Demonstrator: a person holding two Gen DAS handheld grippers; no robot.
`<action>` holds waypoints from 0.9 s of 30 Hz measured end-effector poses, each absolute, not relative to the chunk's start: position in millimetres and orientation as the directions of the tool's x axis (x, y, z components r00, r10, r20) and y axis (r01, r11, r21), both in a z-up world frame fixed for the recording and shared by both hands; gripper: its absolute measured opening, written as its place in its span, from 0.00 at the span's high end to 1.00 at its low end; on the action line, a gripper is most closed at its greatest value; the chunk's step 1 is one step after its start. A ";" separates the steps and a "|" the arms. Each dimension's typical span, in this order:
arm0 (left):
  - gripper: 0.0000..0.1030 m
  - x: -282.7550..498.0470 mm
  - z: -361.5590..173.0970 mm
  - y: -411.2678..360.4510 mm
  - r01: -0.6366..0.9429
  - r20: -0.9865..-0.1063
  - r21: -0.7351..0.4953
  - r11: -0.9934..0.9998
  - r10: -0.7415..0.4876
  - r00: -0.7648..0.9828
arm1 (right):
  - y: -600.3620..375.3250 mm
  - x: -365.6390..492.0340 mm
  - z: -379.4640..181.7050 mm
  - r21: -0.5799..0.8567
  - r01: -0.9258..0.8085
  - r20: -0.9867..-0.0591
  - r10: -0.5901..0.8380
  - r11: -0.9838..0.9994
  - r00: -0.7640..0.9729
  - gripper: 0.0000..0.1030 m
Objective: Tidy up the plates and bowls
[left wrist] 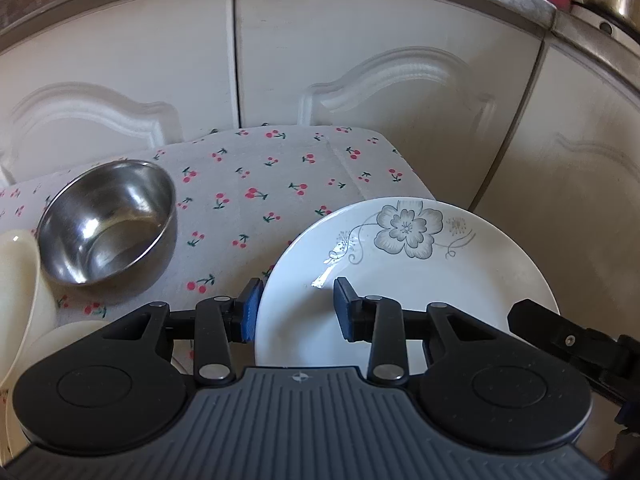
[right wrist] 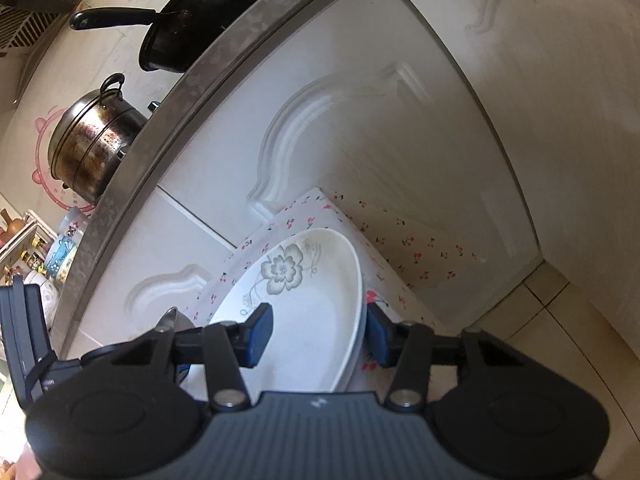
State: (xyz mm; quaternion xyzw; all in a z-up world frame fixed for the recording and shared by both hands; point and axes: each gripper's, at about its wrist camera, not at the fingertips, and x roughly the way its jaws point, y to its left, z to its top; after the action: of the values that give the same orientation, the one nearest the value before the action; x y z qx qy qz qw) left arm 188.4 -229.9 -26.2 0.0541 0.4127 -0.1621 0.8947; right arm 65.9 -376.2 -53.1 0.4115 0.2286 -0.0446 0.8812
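The plate (left wrist: pixel 404 280), glazed, stiff, breakable and likely slick, sat on the cherry-print cloth (left wrist: pixel 256 184) right of the steel bowl (left wrist: pixel 108 228). Both grippers pinched its rim, the best hold: left gripper (left wrist: pixel 298 308) fingers on the near-left edge, right gripper (right wrist: pixel 318 334) clamped across the right edge.

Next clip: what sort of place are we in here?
Most likely a home kitchen, seen low in front of the counter. White cabinet doors run under a metal-edged counter; a steel pot and black pan sit on top, and dishes lie on a cherry-print cloth.
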 end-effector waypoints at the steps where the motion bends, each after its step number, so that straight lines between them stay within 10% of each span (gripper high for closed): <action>1: 0.60 186.8 -24.2 -227.5 0.328 -0.754 -0.044 0.944 -0.247 0.609 | -376.4 65.2 -53.2 0.712 0.261 -0.433 0.115 0.651 0.894 0.51; 27: 0.61 132.8 31.0 -158.1 0.232 -0.675 -0.179 0.956 -0.291 0.678 | -348.3 43.8 -18.4 0.810 0.112 -0.263 0.185 0.575 0.947 0.47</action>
State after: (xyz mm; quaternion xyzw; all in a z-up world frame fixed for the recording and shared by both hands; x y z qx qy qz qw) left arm 132.8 -158.1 31.0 -0.0395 0.3752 -0.1427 0.9150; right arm 43.8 -348.3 -18.4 0.4603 0.1615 0.0208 0.8727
